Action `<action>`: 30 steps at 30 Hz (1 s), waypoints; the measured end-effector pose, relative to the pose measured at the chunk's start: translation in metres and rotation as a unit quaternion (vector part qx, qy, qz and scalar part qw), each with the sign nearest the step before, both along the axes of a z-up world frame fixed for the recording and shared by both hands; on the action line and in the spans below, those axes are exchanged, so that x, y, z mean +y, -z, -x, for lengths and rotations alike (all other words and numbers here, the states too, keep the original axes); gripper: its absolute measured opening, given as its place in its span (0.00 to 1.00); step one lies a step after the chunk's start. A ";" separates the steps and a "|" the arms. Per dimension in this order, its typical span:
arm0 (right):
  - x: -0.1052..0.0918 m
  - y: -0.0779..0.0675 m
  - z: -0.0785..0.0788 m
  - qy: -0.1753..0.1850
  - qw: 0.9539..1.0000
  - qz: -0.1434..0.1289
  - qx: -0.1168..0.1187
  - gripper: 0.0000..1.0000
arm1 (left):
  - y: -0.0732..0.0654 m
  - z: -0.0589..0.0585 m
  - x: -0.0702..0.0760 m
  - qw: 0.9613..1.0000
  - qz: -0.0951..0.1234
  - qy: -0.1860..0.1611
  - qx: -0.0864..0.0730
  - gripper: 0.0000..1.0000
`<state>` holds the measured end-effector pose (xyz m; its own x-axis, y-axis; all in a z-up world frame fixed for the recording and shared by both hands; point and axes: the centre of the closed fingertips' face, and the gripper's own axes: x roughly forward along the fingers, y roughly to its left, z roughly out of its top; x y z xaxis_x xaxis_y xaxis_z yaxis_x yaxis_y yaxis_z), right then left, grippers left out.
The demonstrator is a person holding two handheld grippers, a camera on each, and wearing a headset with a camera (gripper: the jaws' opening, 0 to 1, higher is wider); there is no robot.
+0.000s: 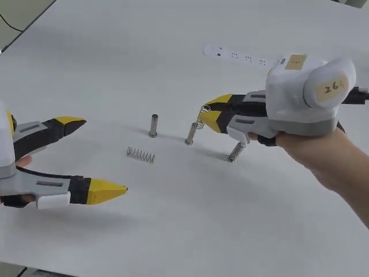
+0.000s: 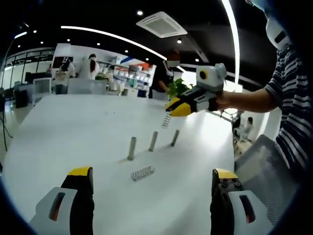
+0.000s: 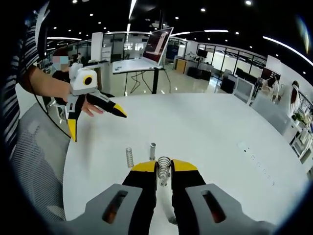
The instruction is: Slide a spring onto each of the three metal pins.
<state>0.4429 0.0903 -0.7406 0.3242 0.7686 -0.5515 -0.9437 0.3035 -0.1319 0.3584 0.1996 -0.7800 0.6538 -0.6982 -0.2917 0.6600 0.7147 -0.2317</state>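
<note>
Three metal pins stand upright on the white table. The left pin and the middle pin are bare. The right pin has a spring around it. My right gripper is shut on a small spring, which hangs just above and beside the top of the middle pin. In the right gripper view that spring sits between the yellow tips. A loose spring lies flat in front of the left pin. My left gripper is open and holds nothing, to the left of the loose spring.
A white power strip lies on the far side of the table. A grey chair stands at the table's edge beside the person. Several people and desks are far in the background.
</note>
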 end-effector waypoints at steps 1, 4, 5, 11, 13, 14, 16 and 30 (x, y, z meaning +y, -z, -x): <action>0.000 0.001 -0.003 0.005 1.000 0.000 -0.001 0.08 | 0.000 0.000 0.000 1.000 0.000 0.000 0.001 0.98; 0.001 0.003 -0.009 0.013 1.000 -0.004 0.007 0.08 | 0.000 0.001 -0.001 1.000 -0.001 0.000 0.001 0.98; 0.001 0.004 -0.011 0.017 1.000 -0.005 0.010 0.08 | 0.000 0.001 0.000 1.000 -0.001 0.000 0.002 0.98; 0.003 0.014 -0.016 0.022 1.000 0.002 0.018 0.08 | 0.002 0.003 0.000 1.000 -0.002 0.001 0.007 0.98; 0.003 0.015 -0.015 0.024 0.999 0.000 0.023 0.08 | 0.002 0.003 0.001 1.000 -0.002 0.000 0.007 0.98; 0.004 0.016 -0.016 0.025 0.999 0.000 0.024 0.08 | 0.002 0.003 0.002 1.000 -0.003 0.000 0.007 0.98; 0.005 0.017 -0.015 0.025 0.999 -0.002 0.027 0.08 | 0.002 0.003 0.003 1.000 -0.001 -0.001 0.007 0.98; 0.003 0.037 -0.011 0.025 0.998 0.012 0.047 0.08 | 0.001 0.004 0.002 1.000 0.000 -0.001 0.009 0.96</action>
<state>0.4541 0.0937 -0.7781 0.3080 0.7387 -0.5995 -0.9357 0.3491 -0.0506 0.3540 0.2019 -0.7815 0.6496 -0.6972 -0.3032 0.6542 0.7158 -0.2441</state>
